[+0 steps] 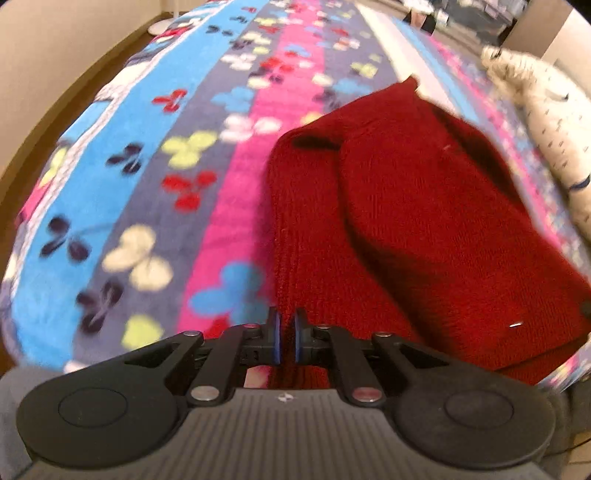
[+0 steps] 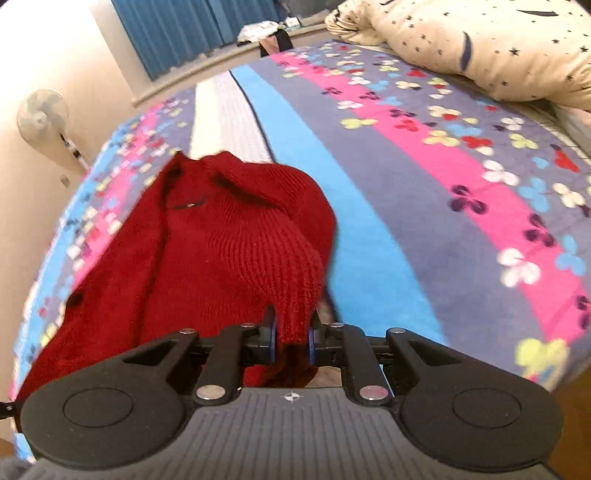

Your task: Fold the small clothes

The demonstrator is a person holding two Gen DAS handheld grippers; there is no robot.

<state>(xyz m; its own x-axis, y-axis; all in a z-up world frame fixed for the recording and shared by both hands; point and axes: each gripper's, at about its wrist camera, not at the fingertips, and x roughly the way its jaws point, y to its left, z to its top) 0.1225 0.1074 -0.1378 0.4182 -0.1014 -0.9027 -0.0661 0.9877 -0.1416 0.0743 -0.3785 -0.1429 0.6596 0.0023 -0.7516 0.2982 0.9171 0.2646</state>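
Note:
A small dark red knitted sweater [image 1: 406, 221] lies partly lifted on a bed covered by a striped butterfly-print blanket [image 1: 147, 184]. My left gripper [image 1: 287, 339] is shut on the sweater's ribbed edge at its near left side, with a thin fold of knit between the blue pads. In the right wrist view the same sweater [image 2: 229, 251] bulges up from the blanket [image 2: 406, 184]. My right gripper [image 2: 291, 339] is shut on a thicker bunch of ribbed hem, which hangs down between the jaws. Both views are blurred by motion.
A cream star-print duvet [image 2: 498, 48] is heaped at the bed's far right and shows again as a cream duvet [image 1: 546, 122] at the right edge. A standing fan [image 2: 42, 114] and blue curtains [image 2: 184, 33] stand beyond the bed. Beige wall runs along the left.

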